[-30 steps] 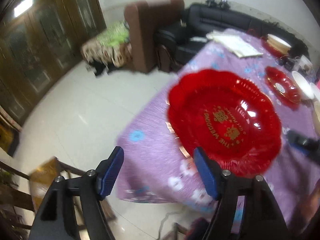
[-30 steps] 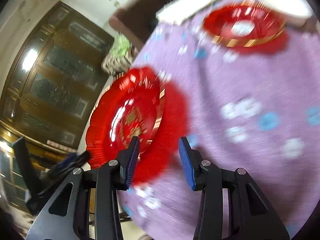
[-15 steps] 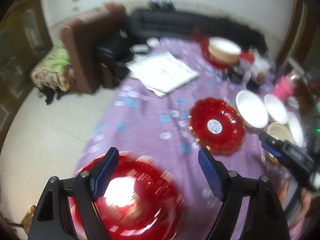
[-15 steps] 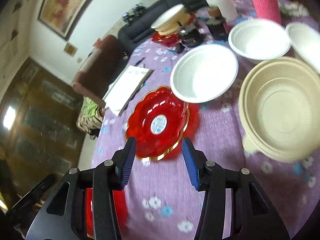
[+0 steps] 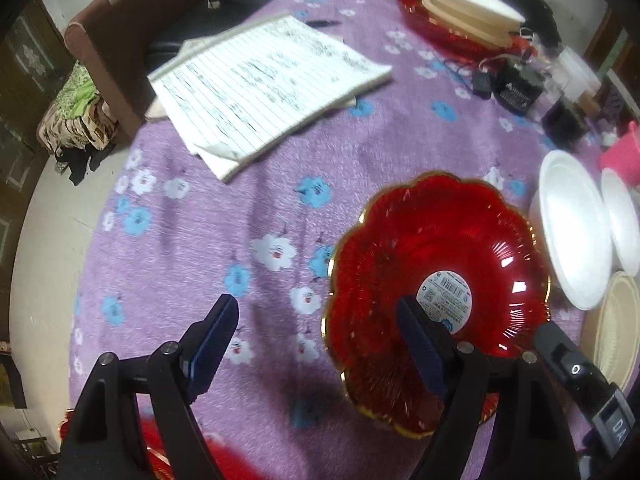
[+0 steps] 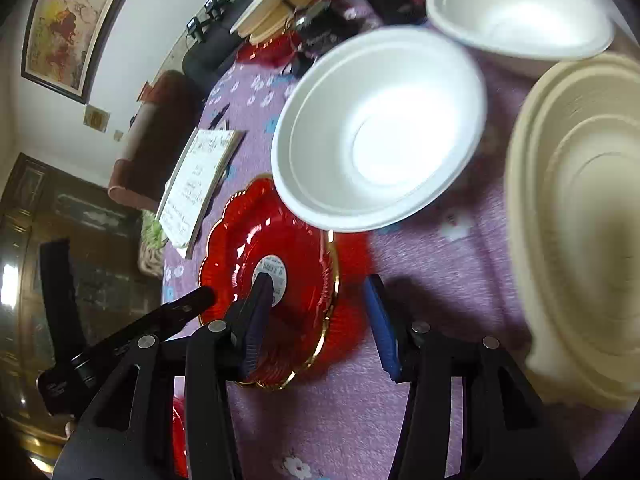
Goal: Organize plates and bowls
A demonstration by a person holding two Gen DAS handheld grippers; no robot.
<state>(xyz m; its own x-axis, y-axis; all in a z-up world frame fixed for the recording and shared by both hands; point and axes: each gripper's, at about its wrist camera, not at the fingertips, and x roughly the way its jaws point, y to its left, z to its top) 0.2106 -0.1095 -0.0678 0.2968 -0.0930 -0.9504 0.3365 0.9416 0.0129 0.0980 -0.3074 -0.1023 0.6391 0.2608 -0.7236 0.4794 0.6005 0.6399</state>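
In the left wrist view, the left gripper (image 5: 316, 338) points steeply down at a table covered with a purple flowered cloth (image 5: 224, 216). Its jaws stand wide apart and released, with only bare cloth between the blue pads. The right-hand finger sits in front of a red scalloped plate (image 5: 436, 248) with a gold rim and a round white label at its centre; whether that finger touches the plate cannot be told. Beyond the plate, toward the table's right edge, lie a white bowl (image 5: 572, 228), a second white bowl (image 5: 622, 224) just beside it, and part of a beige bowl (image 5: 616, 328). An open lined notebook (image 5: 260, 84) lies near the table's far left edge. At the far edge a stack of beige and white dishes (image 5: 468, 12) rests on another red plate. A sliver of a further red plate (image 5: 160, 456) shows at the near edge, under the gripper. The tip of the right gripper (image 5: 576, 376) enters at the lower right.

In the right wrist view, the right gripper (image 6: 320, 320) hangs over the same red scalloped plate (image 6: 296, 240). Its jaws are partly parted and grasp nothing; the plate's near rim lies between and below the pads, which do not press on it. The white bowl (image 6: 380, 128) overlaps the plate's far rim in this view. The second white bowl (image 6: 520, 8) is farther off, and the large beige bowl (image 6: 580, 220) fills the right side.
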